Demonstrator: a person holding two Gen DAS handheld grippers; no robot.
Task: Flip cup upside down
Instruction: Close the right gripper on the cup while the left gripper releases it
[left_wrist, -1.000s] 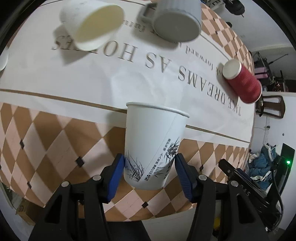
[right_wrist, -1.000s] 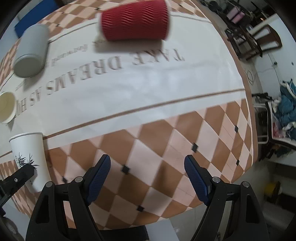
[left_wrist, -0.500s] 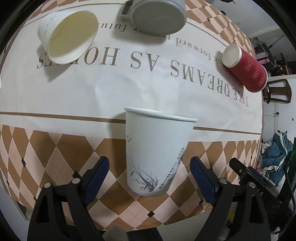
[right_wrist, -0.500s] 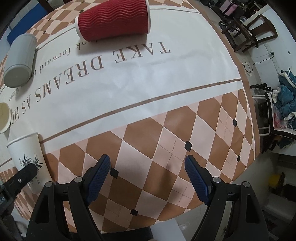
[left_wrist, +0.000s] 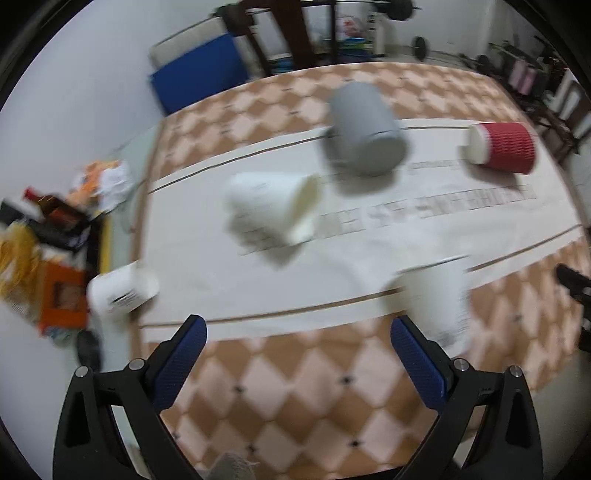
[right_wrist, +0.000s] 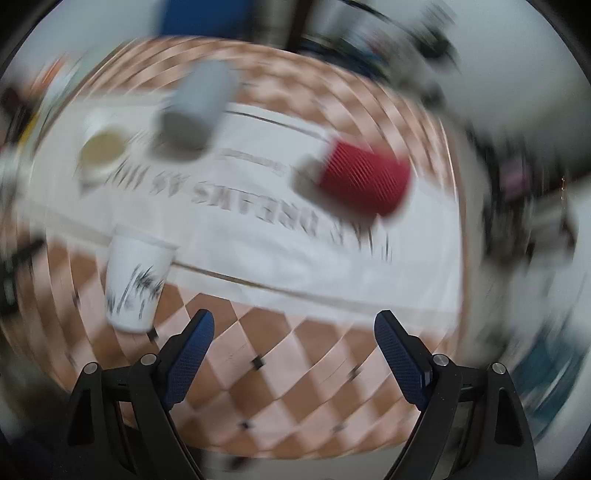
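Note:
A white paper cup with a dark grass print (right_wrist: 136, 280) stands upright, mouth up, on the checkered part of the tablecloth. In the left wrist view it is a blurred white shape (left_wrist: 436, 299) just beyond the right finger. My left gripper (left_wrist: 297, 363) is open and empty, drawn back from the cup. My right gripper (right_wrist: 293, 352) is open and empty, to the right of the cup. Both views are motion-blurred.
On the white lettered band lie a cream paper cup (left_wrist: 273, 208), a grey mug (left_wrist: 364, 129) and a red ribbed cup (left_wrist: 502, 147), all on their sides. Another white cup (left_wrist: 122, 290) lies near the table's left edge, beside clutter (left_wrist: 48, 236).
My left gripper opened, let go of the printed cup and pulled back and swung left. The cup stayed upright. My right gripper swung quickly, so its view now takes in the whole table.

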